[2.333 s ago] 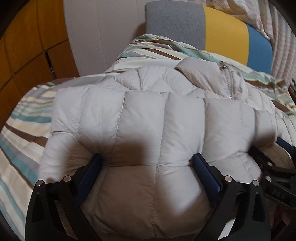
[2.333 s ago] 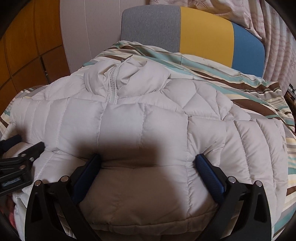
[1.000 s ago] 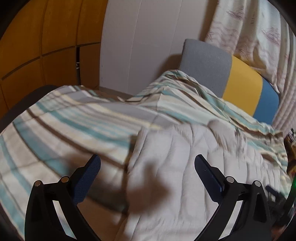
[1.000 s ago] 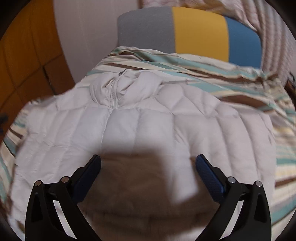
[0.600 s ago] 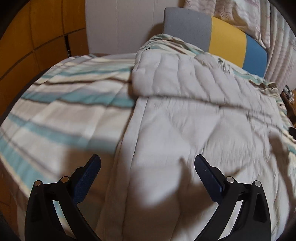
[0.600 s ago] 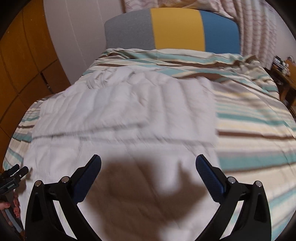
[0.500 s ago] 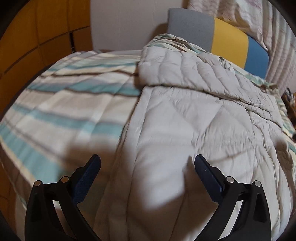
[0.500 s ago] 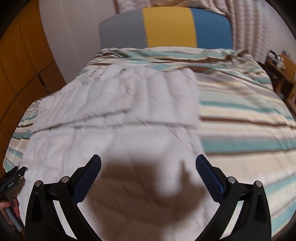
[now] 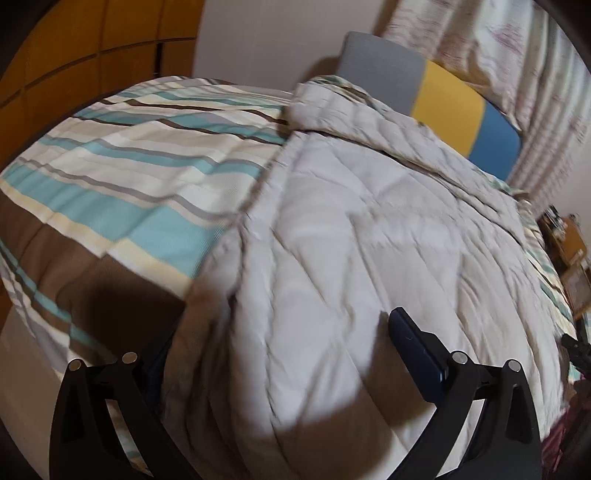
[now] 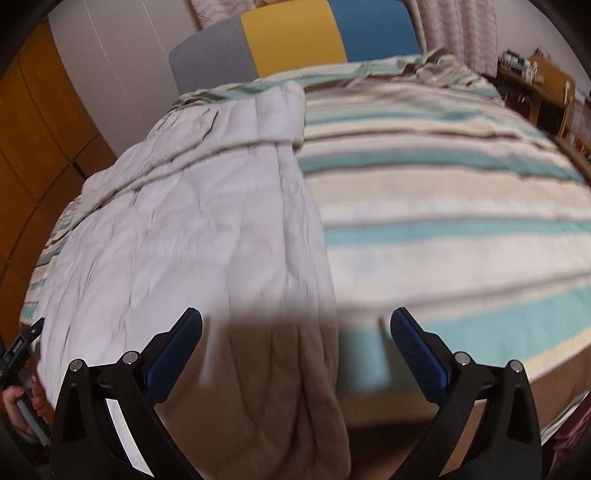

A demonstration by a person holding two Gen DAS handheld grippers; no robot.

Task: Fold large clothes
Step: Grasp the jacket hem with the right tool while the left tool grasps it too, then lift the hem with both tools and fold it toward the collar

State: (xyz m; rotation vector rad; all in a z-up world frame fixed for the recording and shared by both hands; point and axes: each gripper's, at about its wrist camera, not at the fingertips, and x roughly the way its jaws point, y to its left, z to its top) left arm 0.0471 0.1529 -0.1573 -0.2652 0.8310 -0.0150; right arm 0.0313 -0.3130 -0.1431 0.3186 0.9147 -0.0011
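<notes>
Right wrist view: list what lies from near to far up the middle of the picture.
right gripper → puffer jacket → striped bedspread → grey, yellow and blue headboard → patterned curtain

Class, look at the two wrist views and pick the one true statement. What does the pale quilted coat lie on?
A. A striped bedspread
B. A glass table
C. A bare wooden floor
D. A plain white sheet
A: the pale quilted coat is spread over the striped bedspread, whose teal, cream and brown bands show beside it in both wrist views.
</notes>
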